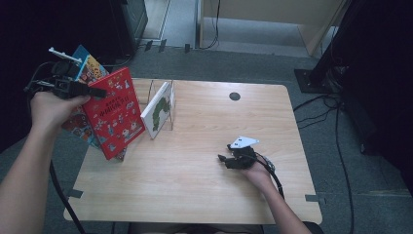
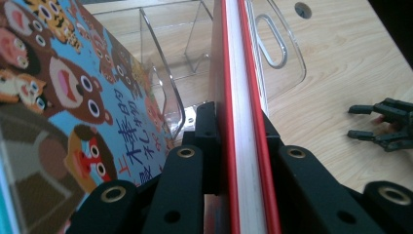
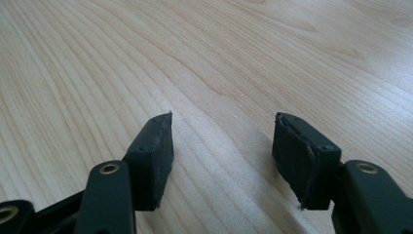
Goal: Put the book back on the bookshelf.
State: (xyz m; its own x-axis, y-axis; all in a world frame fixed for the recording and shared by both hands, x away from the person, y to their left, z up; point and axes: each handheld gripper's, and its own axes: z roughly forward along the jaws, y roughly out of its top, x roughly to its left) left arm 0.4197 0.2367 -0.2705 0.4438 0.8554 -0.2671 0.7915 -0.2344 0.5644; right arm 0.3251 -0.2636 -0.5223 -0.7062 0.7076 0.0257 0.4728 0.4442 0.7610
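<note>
My left gripper point(image 1: 95, 92) is raised at the table's left edge and shut on the top edge of a red picture book point(image 1: 115, 113), which stands tilted. In the left gripper view both jaws of the left gripper point(image 2: 237, 123) press on the red book point(image 2: 242, 73), whose white page edge runs between them. A blue animal picture book point(image 1: 90, 68) leans just behind it, and its cover point(image 2: 73, 97) is close on the left. My right gripper point(image 1: 225, 152) rests low on the table at centre right, open, and between the jaws of the right gripper point(image 3: 221, 146) is only bare wood.
A clear acrylic book rack point(image 1: 168, 92) stands at the table's back left and holds a white book with a green caterpillar point(image 1: 158, 111). The wooden table point(image 1: 195, 195) has a round cable hole point(image 1: 234, 96). Cables point(image 1: 336, 126) lie on the floor to the right.
</note>
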